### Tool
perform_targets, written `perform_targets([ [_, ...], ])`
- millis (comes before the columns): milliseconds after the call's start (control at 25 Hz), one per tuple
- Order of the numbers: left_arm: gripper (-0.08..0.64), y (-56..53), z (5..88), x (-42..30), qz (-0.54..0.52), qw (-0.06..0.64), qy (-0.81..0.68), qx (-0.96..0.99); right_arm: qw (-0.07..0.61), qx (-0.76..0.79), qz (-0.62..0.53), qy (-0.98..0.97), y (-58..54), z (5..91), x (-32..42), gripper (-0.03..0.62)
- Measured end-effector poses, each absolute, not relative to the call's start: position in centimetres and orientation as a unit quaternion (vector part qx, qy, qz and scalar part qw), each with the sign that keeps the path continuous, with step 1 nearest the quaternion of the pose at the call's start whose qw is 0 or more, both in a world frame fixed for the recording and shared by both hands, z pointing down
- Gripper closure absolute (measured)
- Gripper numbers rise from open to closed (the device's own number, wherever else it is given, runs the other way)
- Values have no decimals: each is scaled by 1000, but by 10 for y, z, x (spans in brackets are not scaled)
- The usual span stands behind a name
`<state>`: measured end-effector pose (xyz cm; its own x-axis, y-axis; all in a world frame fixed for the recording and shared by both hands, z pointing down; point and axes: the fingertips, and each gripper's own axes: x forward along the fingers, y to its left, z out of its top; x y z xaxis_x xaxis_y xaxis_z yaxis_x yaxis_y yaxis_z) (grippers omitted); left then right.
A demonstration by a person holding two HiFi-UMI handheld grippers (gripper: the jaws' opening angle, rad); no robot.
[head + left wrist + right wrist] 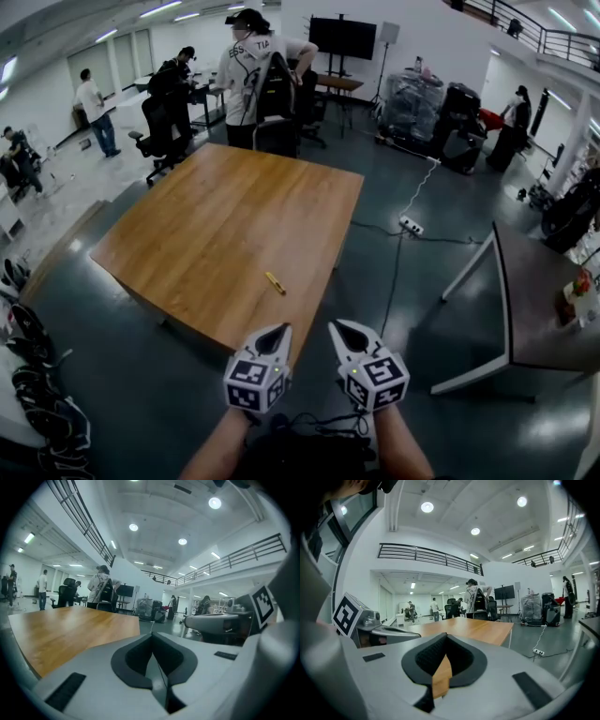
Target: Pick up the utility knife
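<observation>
We are looking at the utility knife (275, 282) as a small, slim yellow bar lying flat on the wooden table (216, 216). It is sitting close to the table's near edge, towards the right-hand corner, and slanting from upper left to lower right, touching nothing but bare wood.

Both grippers are held side by side, near each other but apart. The left gripper (277, 334) points forward and slightly downward; its jaws are together with nothing between them (the left gripper view shows only a thin seam). The right gripper (341, 330) matches this pose, jaws closed and empty. The left forearm (217, 448) and right forearm (405, 452) extend forward.
</observation>
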<state>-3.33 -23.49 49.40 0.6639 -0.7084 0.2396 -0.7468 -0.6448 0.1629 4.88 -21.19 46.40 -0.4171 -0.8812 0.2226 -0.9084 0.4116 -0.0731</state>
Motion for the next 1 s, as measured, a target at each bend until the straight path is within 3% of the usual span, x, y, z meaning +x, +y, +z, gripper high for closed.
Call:
perform_targets([
  [360, 554, -285, 505, -75, 76, 140, -431, 888, 104, 513, 100, -846, -267, 483, 5, 581],
  [1000, 554, -334, 519, -82, 89, 164, -488, 853, 133, 456, 119, -872, -338, 508, -4, 581],
])
